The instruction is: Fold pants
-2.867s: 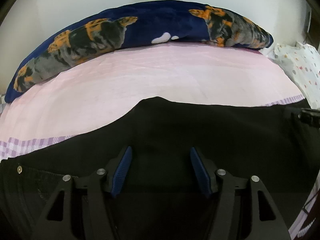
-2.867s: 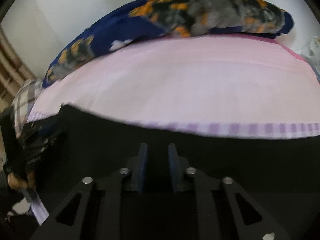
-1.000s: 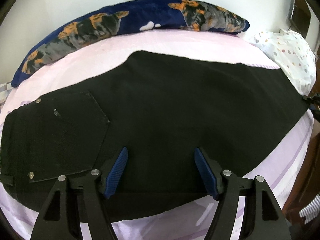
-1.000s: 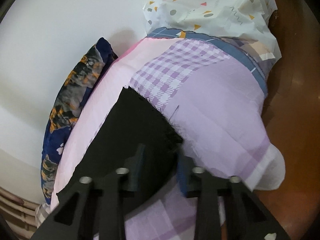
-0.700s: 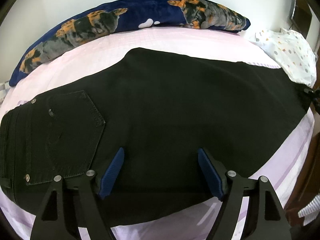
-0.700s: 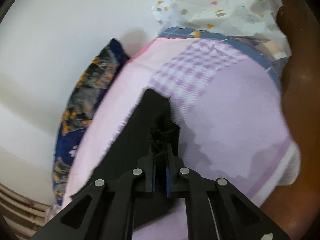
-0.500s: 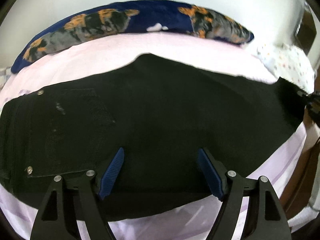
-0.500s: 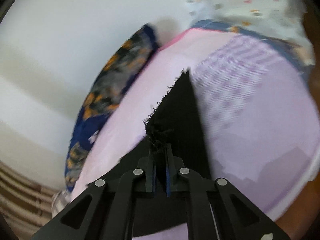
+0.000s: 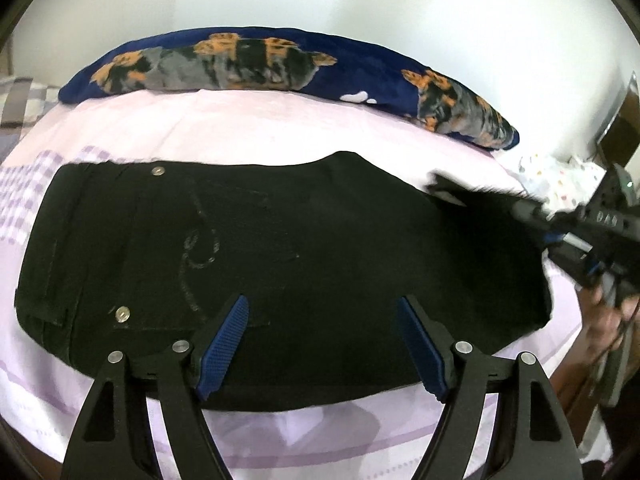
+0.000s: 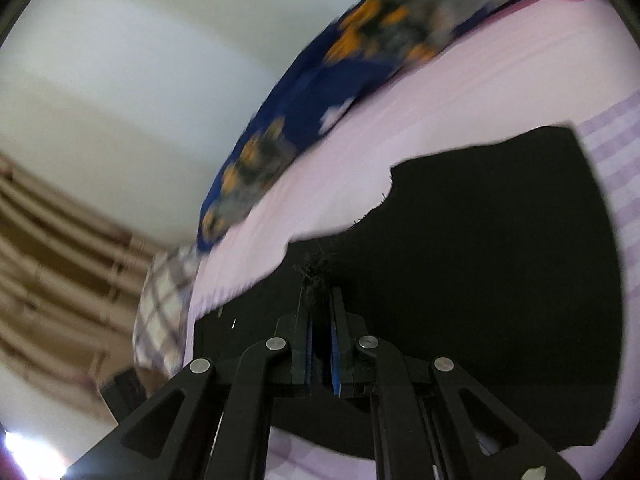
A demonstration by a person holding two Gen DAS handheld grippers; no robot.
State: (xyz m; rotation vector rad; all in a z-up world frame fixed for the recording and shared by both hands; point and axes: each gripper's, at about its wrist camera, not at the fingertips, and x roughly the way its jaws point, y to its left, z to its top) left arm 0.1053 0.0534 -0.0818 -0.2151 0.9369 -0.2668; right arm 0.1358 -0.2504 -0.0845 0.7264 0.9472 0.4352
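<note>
Black pants (image 9: 304,248) lie flat across the pink and lilac bed sheet (image 9: 248,136), with the waist, rivets and back pocket at the left. My left gripper (image 9: 322,320) hovers open over the near edge of the pants, and nothing is between its blue pads. At the right, my right gripper (image 9: 520,210) is lifted and shut on the frayed leg hem (image 9: 472,196). In the right wrist view the right gripper (image 10: 320,296) pinches that frayed hem (image 10: 314,272), and the rest of the pants (image 10: 480,300) spreads below it.
A dark blue pillow with orange and grey print (image 9: 280,64) runs along the white wall at the back. White dotted fabric (image 9: 560,172) lies at the far right, by dark wooden furniture (image 9: 620,136). A checked cloth (image 10: 164,312) and curtains (image 10: 60,264) are at the waist end.
The right gripper closed on the frayed hem, lifted it off the sheet and swung it in over the pants toward the waist. The left gripper drew back, rose slightly and rolled.
</note>
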